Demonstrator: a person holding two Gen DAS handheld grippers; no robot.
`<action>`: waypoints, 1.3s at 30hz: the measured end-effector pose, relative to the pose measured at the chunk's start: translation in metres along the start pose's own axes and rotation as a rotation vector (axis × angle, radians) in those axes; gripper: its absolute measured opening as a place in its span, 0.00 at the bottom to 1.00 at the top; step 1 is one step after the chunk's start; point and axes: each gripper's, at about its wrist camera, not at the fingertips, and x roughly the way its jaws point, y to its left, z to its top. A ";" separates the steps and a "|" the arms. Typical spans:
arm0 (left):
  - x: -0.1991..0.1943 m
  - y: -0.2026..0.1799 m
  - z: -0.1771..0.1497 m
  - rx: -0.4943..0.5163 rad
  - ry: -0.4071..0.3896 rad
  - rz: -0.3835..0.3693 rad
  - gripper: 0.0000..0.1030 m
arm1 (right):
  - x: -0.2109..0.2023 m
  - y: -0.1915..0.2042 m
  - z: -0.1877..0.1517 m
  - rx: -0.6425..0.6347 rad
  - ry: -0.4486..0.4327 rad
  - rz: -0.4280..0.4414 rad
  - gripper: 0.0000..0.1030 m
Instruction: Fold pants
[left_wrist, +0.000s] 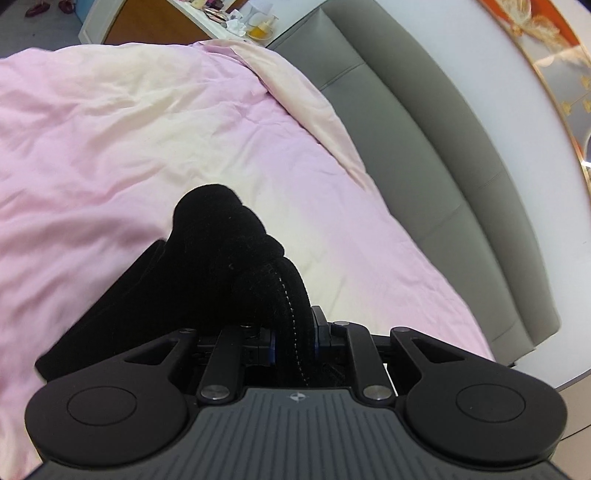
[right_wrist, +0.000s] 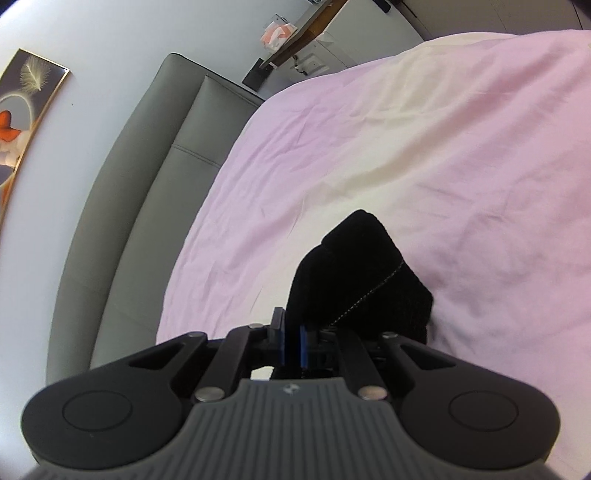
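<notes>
The black pants are bunched in thick folds with a white stitched seam, held up over the pink bed cover. My left gripper is shut on a fold of the pants, and the cloth hangs down to the left. In the right wrist view, my right gripper is shut on another part of the black pants, which stick up past the blue pads. The rest of the pants is hidden below both grippers.
A grey padded headboard runs along the bed's far edge, also in the right wrist view. A white wall with framed pictures is behind it. A bedside table with small items stands by the bed corner.
</notes>
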 end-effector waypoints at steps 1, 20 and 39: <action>0.014 -0.005 0.006 0.018 0.014 0.017 0.18 | 0.013 0.004 -0.001 -0.010 -0.004 -0.018 0.02; 0.084 0.060 0.048 -0.607 -0.018 -0.160 0.41 | 0.107 0.042 0.033 -0.027 -0.103 -0.145 0.26; -0.068 0.086 -0.088 -0.066 -0.030 -0.072 0.85 | 0.021 -0.094 -0.061 -0.145 -0.069 -0.175 0.52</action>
